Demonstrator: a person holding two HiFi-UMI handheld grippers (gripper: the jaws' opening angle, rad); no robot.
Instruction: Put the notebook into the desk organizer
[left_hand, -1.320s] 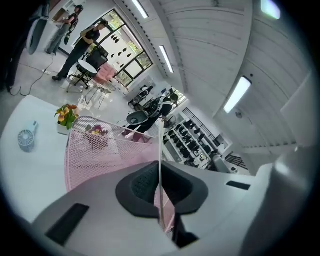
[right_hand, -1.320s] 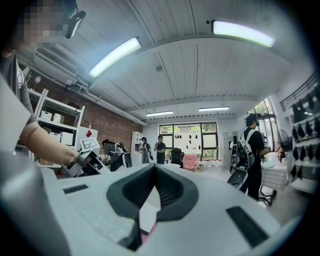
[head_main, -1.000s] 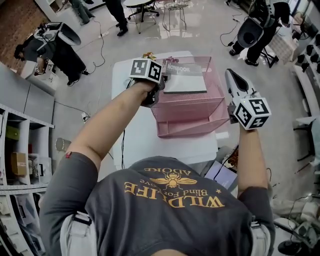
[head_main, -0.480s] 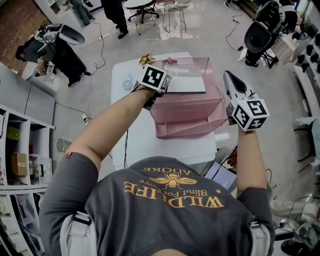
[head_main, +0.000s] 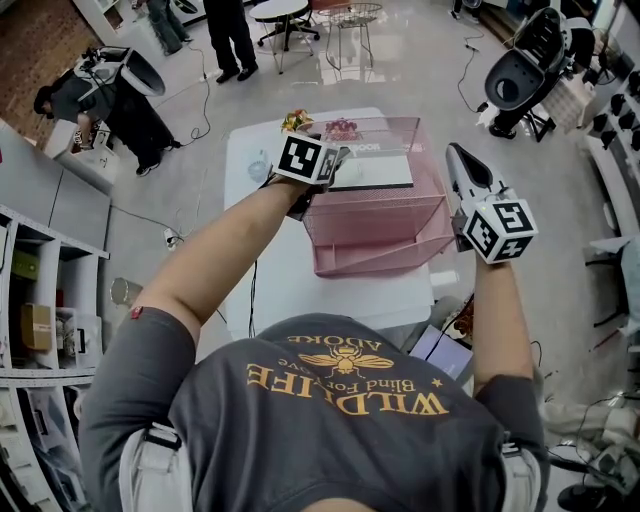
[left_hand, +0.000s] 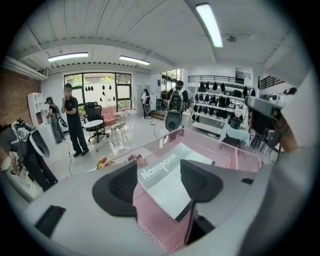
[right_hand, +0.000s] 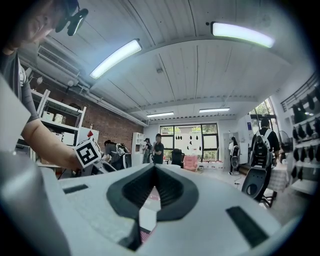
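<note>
White surface (head_main: 268, 290), pink desk organizer (head_main: 380, 235), notebook (head_main: 375, 172) lying inside. Left gripper (left_hand: 158, 185) just spread astride notebook, right gripper (right_hand: 151, 192) pressed together. Could snag mesh wall withdrawing, dragging notebook out.

left gripper (left_hand: 159, 181) jaws just opening, clasping nothing, right gripper (right_hand: 152, 194) jaws together

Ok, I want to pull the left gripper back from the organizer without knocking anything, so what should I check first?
1. Notebook in the pink mesh desk organizer: ok, it lies cover up inside.
2. Left gripper has let go: ok, its jaws have just been opening and stand apart, pads off the notebook.
3. Left gripper clear of the organizer's wall: cannot tell, it hangs right over that edge.
4. Right gripper out of the way: ok, shut, empty, off to the organizer's right.
</note>
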